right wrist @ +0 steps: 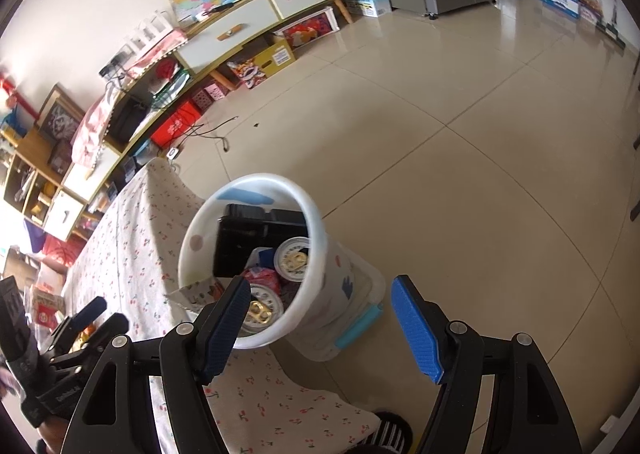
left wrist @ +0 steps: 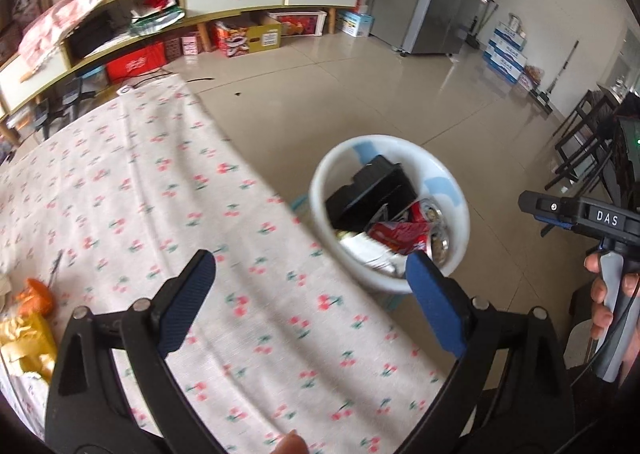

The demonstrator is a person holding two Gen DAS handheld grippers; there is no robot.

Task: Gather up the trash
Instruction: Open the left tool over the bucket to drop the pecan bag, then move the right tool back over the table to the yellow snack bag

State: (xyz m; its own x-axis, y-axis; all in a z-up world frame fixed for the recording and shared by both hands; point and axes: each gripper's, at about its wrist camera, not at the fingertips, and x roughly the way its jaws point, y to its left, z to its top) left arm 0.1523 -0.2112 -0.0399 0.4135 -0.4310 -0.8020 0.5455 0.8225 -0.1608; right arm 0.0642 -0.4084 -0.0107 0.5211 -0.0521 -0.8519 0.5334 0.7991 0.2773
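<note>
Between pickups, both grippers empty over the bin.

The left gripper point(left wrist: 310, 304) hangs with jaws spread wide and empty above the table point(left wrist: 120, 182); the right gripper point(right wrist: 320, 328) is spread too, holding nothing. The white bin point(left wrist: 320, 190) beside the table holds cans and wrappers. Next, I'd say, reach for the orange and gold wrappers point(left wrist: 30, 318) at the table's edge.

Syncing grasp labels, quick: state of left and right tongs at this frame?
Left tongs: open, nothing between the pads, above the cherry-print tablecloth.
Right tongs: open, empty, hanging by the white trash bin.
</note>
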